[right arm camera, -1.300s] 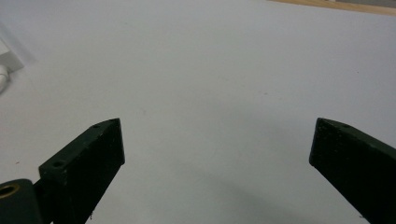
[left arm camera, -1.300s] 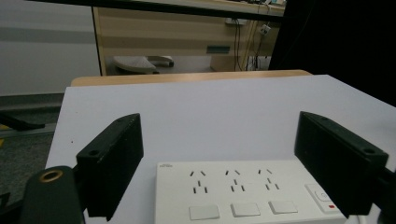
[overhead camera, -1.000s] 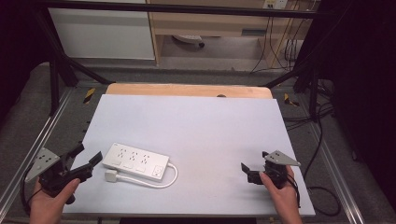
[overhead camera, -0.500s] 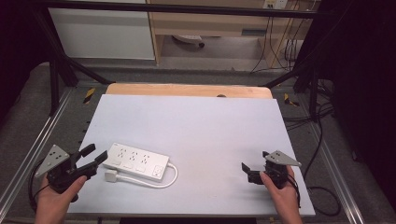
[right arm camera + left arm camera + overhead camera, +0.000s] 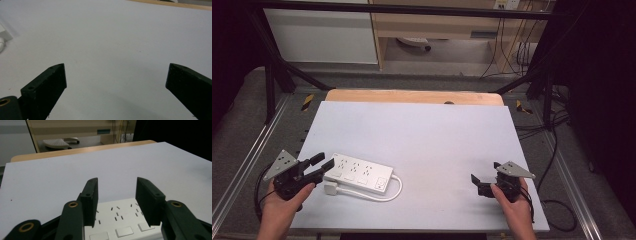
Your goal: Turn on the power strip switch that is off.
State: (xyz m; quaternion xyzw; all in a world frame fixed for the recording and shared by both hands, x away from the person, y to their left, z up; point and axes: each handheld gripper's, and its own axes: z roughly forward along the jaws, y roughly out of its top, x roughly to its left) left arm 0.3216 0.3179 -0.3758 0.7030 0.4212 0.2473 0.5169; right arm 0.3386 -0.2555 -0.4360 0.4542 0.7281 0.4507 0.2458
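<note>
Dim room beyond a pale worktop [image 5: 422,125]: white cabinet [image 5: 322,35], wooden desk [image 5: 437,25], trailing cables [image 5: 512,50], grey floor [image 5: 242,115].

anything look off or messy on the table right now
Nothing stands out. The white power strip lies flat near the table's front left, at a slant to its edges, its cord looped beside it with the plug unplugged. No spill or damage shows. Both tools are open.

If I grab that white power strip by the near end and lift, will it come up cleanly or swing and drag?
The power strip looks like a rigid plastic bar, so it probably won't flex. Lifted by one end, the far end would likely droop or pivot. Its cord loops loosely beside it and would probably trail and drag the plug. The open left gripper sits at its end.
</note>
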